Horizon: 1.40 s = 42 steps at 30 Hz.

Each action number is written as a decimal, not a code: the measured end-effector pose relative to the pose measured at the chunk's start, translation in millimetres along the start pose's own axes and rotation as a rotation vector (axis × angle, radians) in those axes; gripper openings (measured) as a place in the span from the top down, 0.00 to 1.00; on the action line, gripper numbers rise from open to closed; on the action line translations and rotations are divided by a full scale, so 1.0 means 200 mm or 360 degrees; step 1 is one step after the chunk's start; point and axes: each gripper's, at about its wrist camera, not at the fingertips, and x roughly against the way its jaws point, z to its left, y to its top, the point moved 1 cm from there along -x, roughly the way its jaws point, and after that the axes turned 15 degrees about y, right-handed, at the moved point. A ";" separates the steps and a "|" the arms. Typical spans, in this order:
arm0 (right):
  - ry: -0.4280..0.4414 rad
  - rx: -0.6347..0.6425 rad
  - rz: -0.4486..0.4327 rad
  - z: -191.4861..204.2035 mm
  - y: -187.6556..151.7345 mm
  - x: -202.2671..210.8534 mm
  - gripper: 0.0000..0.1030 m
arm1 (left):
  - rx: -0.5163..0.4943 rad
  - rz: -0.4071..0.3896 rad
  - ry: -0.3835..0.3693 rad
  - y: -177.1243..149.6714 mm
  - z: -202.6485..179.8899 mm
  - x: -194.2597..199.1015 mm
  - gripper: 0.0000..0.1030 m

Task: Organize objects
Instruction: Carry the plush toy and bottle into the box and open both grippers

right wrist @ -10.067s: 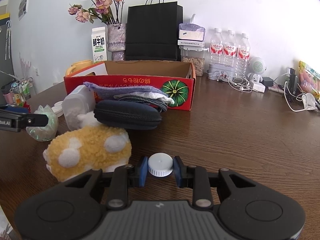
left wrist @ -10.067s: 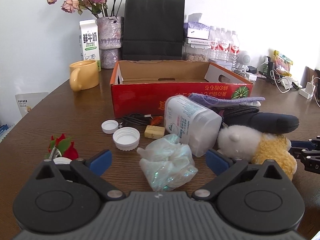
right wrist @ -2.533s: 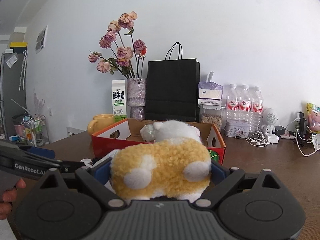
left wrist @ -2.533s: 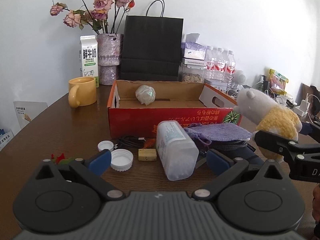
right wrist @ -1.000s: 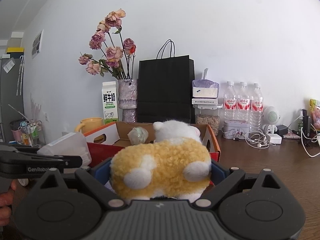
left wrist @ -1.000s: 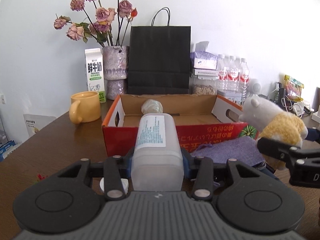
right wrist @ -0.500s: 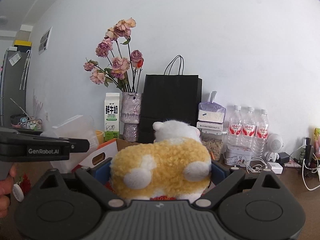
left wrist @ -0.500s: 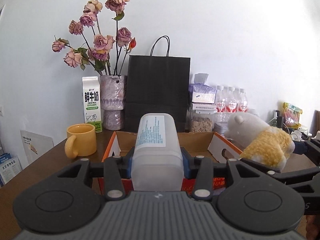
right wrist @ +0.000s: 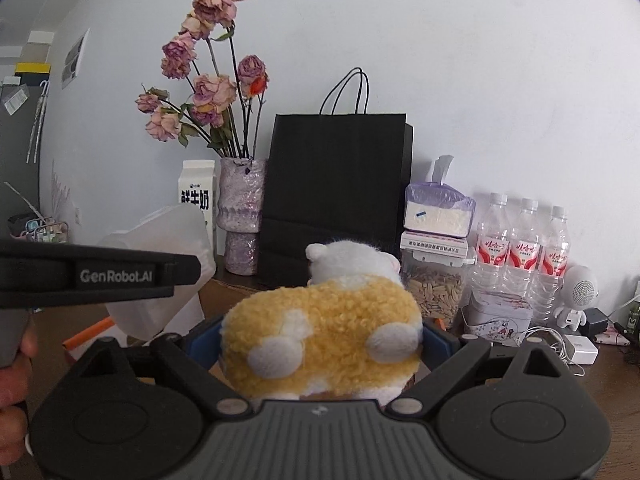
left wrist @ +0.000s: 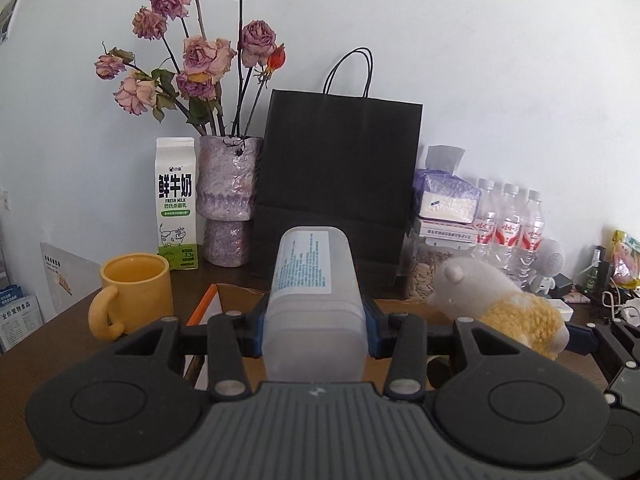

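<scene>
My left gripper (left wrist: 314, 330) is shut on a translucent white plastic bottle (left wrist: 314, 296) with a printed label, held up in the air above the near edge of the cardboard box (left wrist: 224, 300). My right gripper (right wrist: 320, 340) is shut on a yellow-and-white plush sheep (right wrist: 324, 328), also held in the air. The sheep shows at the right of the left wrist view (left wrist: 500, 312). The bottle shows at the left of the right wrist view (right wrist: 160, 272), behind the left gripper's body. Most of the box is hidden under both grippers.
A yellow mug (left wrist: 132, 292), a milk carton (left wrist: 176, 208), a vase of dried roses (left wrist: 228, 204) and a black paper bag (left wrist: 336, 184) stand behind the box. A seed jar (right wrist: 434, 292), water bottles (right wrist: 524, 248) and chargers with cables (right wrist: 576, 344) sit at the back right.
Both grippers have moved forward toward the box with their loads still held. The box has dropped almost out of sight under them.
</scene>
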 end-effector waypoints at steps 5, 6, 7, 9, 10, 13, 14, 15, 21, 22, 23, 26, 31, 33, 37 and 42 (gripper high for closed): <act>0.0002 -0.0051 0.0069 -0.07 -0.05 -0.12 0.07 | -0.0022 0.0069 0.0037 -0.03 -0.03 -0.15 0.57; 0.0010 -0.0059 0.0084 -0.08 -0.06 -0.13 0.07 | -0.0034 0.0084 0.0045 -0.04 -0.04 -0.17 0.57; 0.0014 -0.0069 0.0097 -0.09 -0.07 -0.14 0.07 | -0.0051 0.0103 0.0051 -0.05 -0.04 -0.19 0.57; 0.0019 -0.0096 0.0121 -0.11 -0.08 -0.15 0.07 | -0.0075 0.0141 0.0064 -0.08 -0.05 -0.23 0.57; 0.0019 -0.0108 0.0136 -0.12 -0.09 -0.16 0.07 | -0.0083 0.0153 0.0069 -0.09 -0.05 -0.24 0.57; 0.0029 -0.0117 0.0163 -0.13 -0.10 -0.16 0.06 | -0.0082 0.0167 0.0081 -0.10 -0.05 -0.24 0.56; 0.0036 -0.0120 0.0169 -0.13 -0.10 -0.15 0.04 | -0.0070 0.0158 0.0088 -0.10 -0.04 -0.23 0.52; 0.0046 -0.0122 0.0175 -0.13 -0.10 -0.15 0.03 | -0.0058 0.0143 0.0092 -0.10 -0.04 -0.21 0.45; 0.0047 -0.0095 0.0137 -0.11 -0.07 -0.11 0.00 | -0.0026 0.0060 0.0082 -0.06 -0.03 -0.13 0.00; 0.0048 -0.0094 0.0130 -0.11 -0.06 -0.10 0.00 | -0.0024 0.0059 0.0081 -0.05 -0.03 -0.12 0.00; 0.0046 -0.0090 0.0123 -0.10 -0.06 -0.09 0.00 | -0.0027 0.0057 0.0079 -0.05 -0.03 -0.12 0.00; 0.0049 -0.0081 0.0115 -0.09 -0.05 -0.08 0.00 | -0.0028 0.0054 0.0072 -0.05 -0.04 -0.11 0.00; 0.0048 -0.0078 0.0120 -0.09 -0.05 -0.09 0.00 | -0.0026 0.0056 0.0074 -0.05 -0.03 -0.10 0.00; 0.0047 -0.0079 0.0121 -0.09 -0.05 -0.09 0.00 | -0.0026 0.0057 0.0077 -0.05 -0.03 -0.10 0.00; 0.0046 -0.0077 0.0120 -0.09 -0.05 -0.09 0.00 | -0.0023 0.0052 0.0073 -0.05 -0.03 -0.10 0.00; 0.0044 -0.0062 0.0126 -0.08 -0.05 -0.08 0.00 | -0.0021 0.0041 0.0066 -0.04 -0.02 -0.08 0.00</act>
